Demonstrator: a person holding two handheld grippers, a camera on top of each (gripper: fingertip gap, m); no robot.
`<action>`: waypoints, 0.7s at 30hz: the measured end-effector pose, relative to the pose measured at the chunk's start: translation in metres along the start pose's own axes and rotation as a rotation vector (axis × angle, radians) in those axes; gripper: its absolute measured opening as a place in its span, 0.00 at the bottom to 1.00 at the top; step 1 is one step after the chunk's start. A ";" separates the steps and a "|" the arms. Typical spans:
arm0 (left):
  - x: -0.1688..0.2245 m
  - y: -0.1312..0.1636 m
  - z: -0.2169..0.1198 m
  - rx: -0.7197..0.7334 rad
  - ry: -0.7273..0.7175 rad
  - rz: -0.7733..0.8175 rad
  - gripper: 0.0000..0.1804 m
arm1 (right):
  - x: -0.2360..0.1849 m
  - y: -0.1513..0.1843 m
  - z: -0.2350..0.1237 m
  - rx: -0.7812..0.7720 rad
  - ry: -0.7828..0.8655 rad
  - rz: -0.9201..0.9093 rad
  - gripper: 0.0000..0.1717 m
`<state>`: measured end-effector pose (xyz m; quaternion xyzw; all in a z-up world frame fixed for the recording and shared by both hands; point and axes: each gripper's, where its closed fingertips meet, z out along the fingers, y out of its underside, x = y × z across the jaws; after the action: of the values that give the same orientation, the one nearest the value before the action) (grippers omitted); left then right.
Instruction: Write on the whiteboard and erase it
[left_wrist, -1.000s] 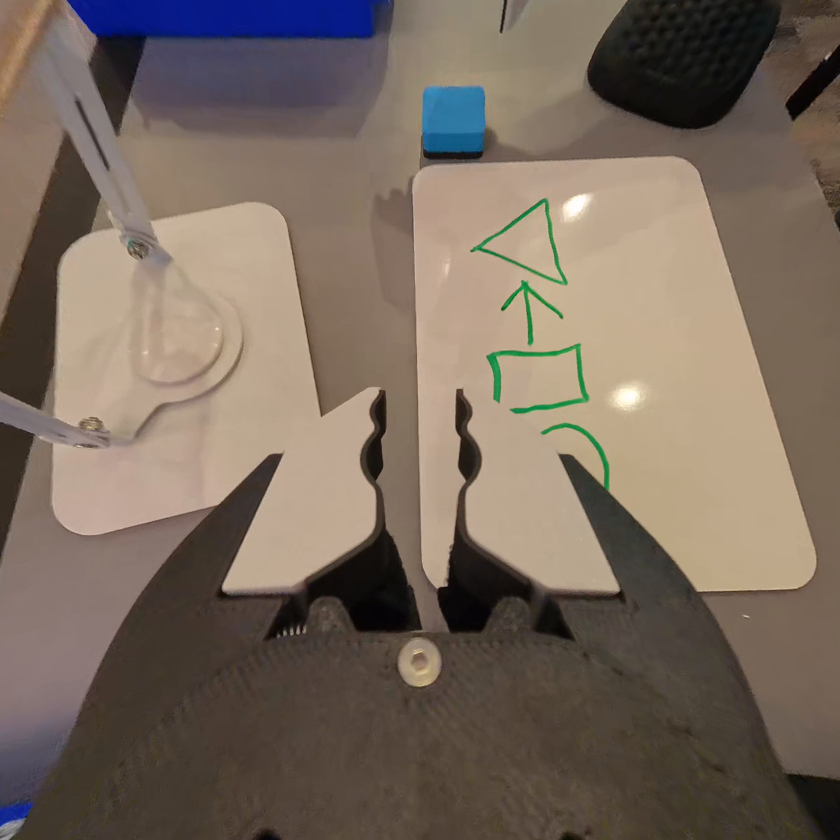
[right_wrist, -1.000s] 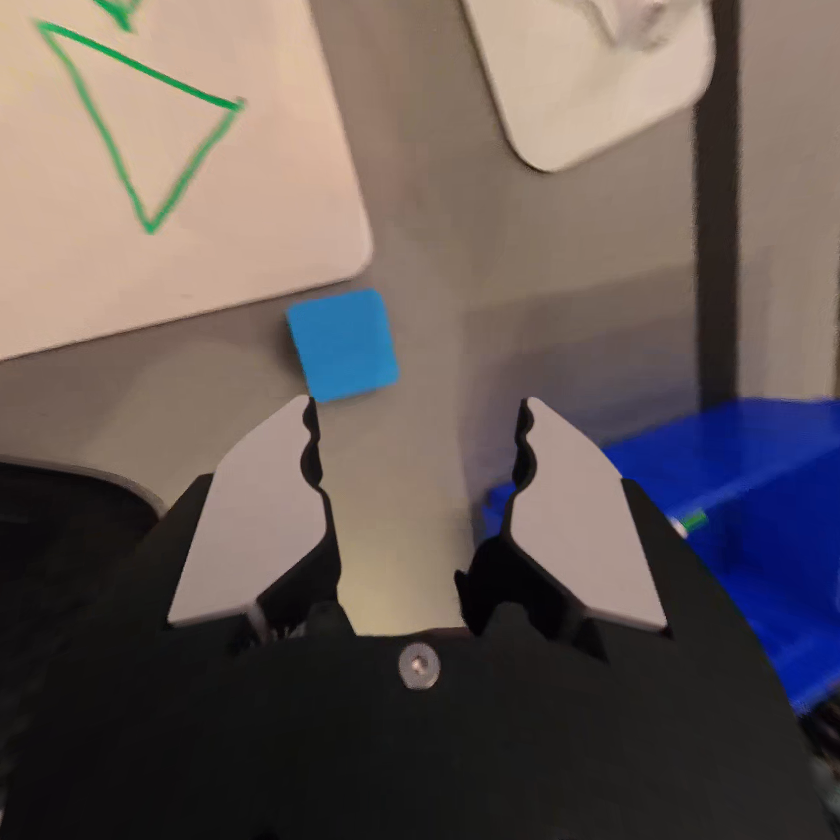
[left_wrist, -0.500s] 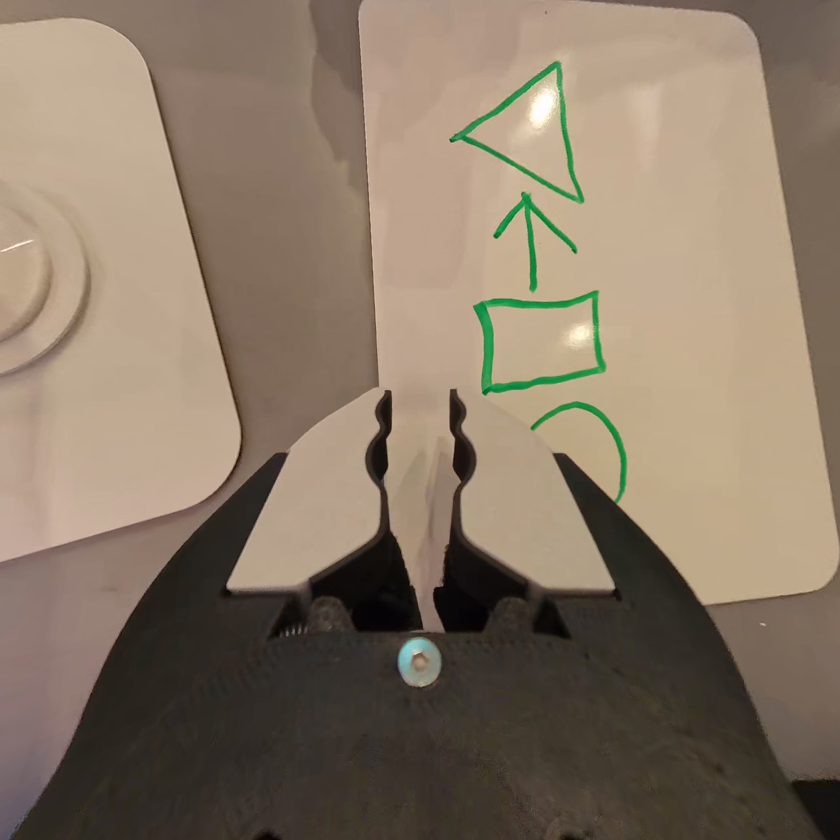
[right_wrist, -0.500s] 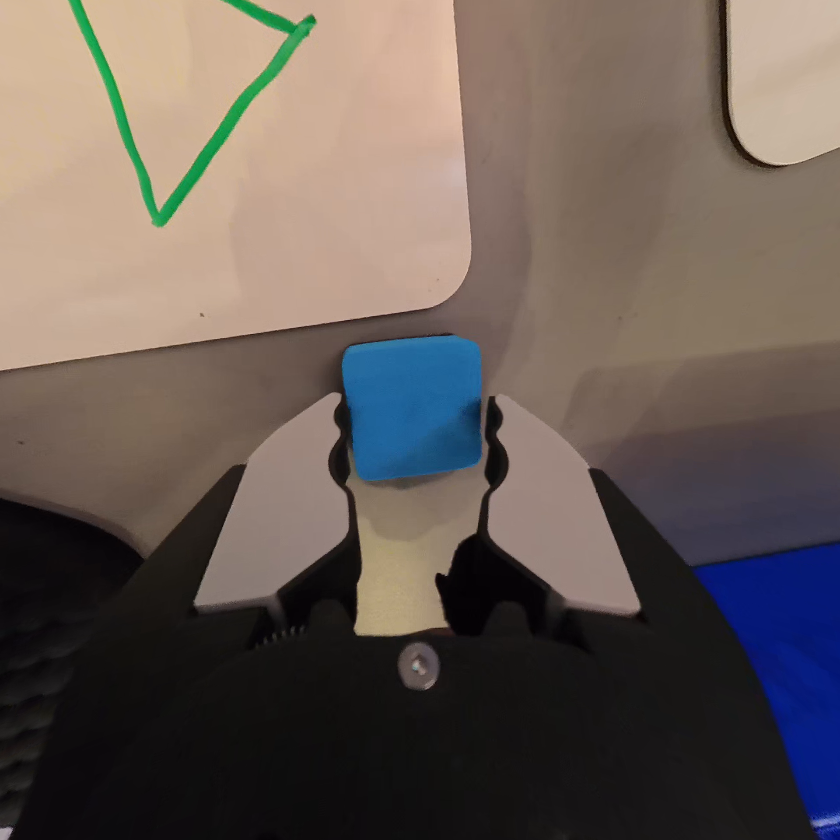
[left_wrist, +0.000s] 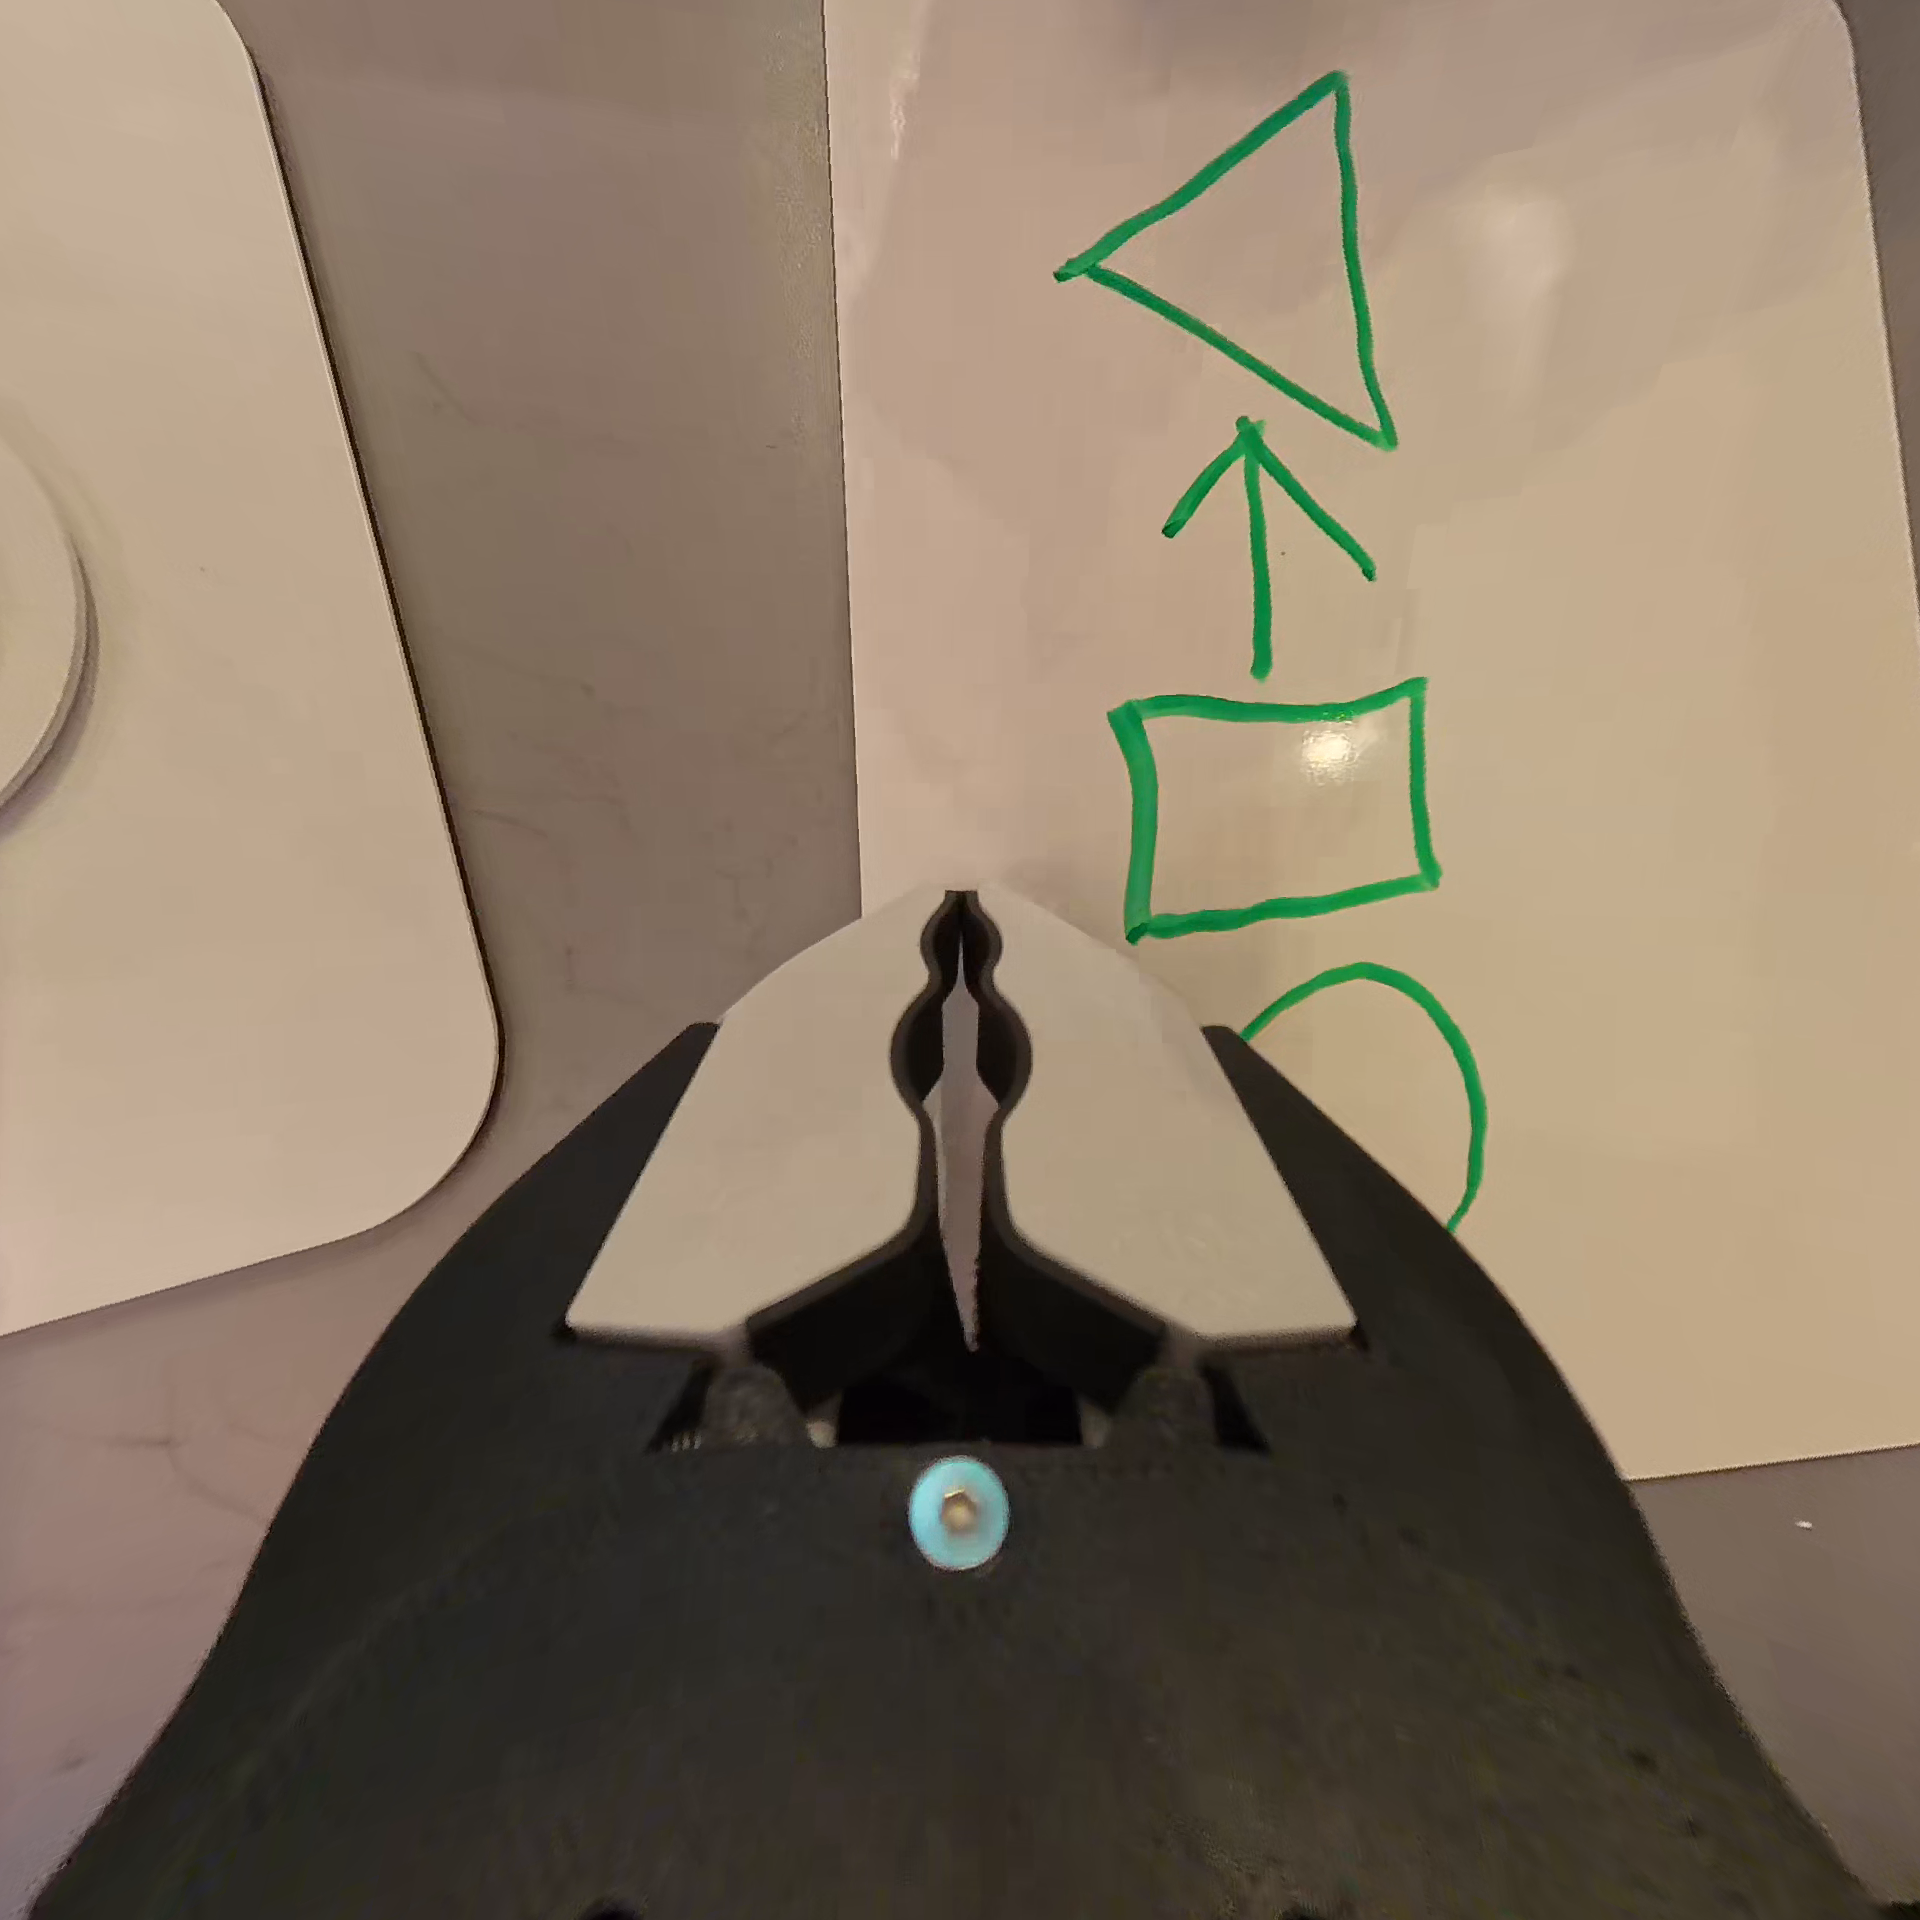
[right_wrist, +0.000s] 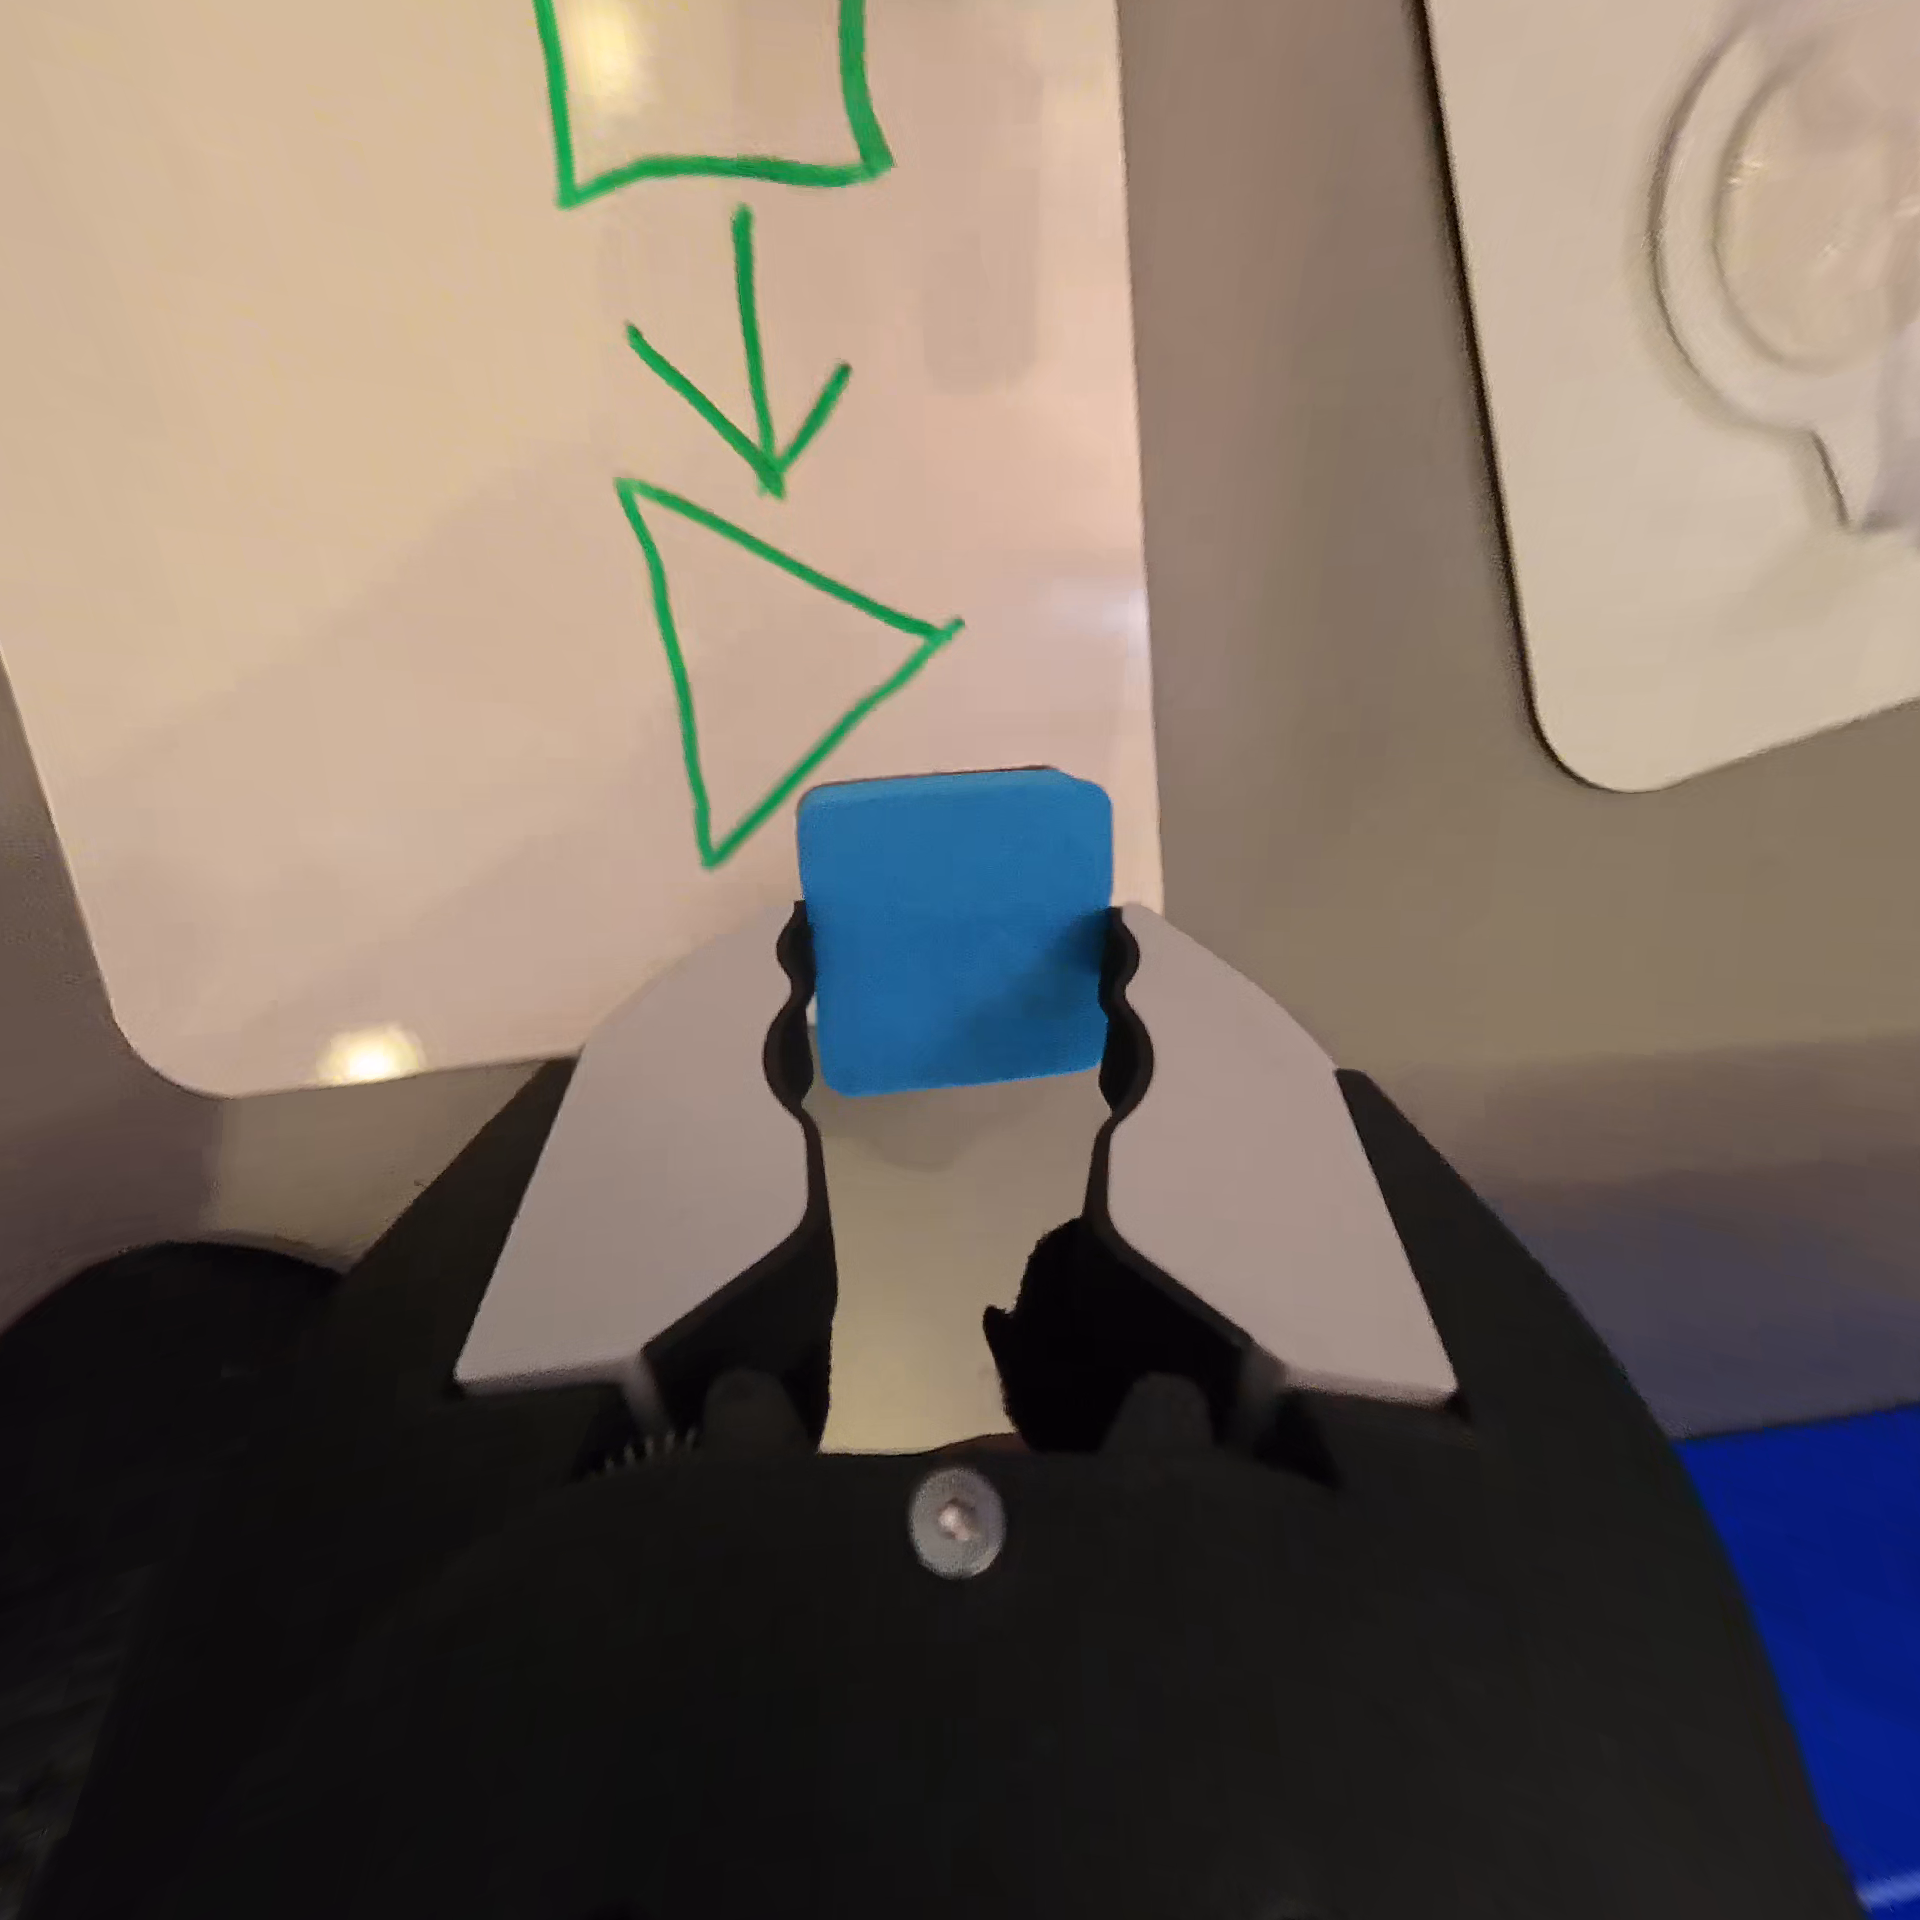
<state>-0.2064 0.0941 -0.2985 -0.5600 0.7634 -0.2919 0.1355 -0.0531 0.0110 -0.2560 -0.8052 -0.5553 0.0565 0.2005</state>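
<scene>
Tongs on the right (right_wrist: 951, 997) now pinch the blue eraser (right_wrist: 951, 935) beside the whiteboard's (right_wrist: 312, 623) green triangle (right_wrist: 769, 665) at twelve o'clock; left tongs (left_wrist: 961, 914) have pressed together empty, so erasing can start.

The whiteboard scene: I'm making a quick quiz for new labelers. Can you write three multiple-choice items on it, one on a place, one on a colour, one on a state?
1. Where is the blue eraser?
A. between the fingers of the right gripper
B. in the blue bin
C. on the smaller white board

2. What colour are the drawings on the whiteboard?
A. red
B. green
C. black

3. How do the fingers of the left gripper stand?
A. spread wide
B. shut on a marker
C. tips together, with nothing between them

Answers:
1 A, the blue block sits between the right gripper's fingers, which touch its sides.
2 B, the triangle, arrow and square are all green lines.
3 C, the fingertips meet and only the board shows behind them.
</scene>
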 end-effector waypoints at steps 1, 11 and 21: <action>0.000 0.000 0.000 0.002 -0.002 0.000 0.00 | -0.006 -0.002 0.005 -0.018 -0.018 -0.002 0.32; 0.000 0.001 0.000 -0.006 -0.003 -0.010 0.00 | -0.025 -0.007 0.026 -0.052 -0.058 -0.005 0.40; 0.000 0.001 0.000 -0.012 -0.012 -0.008 0.00 | -0.022 -0.005 0.031 -0.057 -0.039 -0.020 0.31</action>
<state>-0.2071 0.0939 -0.2987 -0.5658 0.7619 -0.2846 0.1357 -0.0754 0.0006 -0.2850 -0.8037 -0.5685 0.0542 0.1670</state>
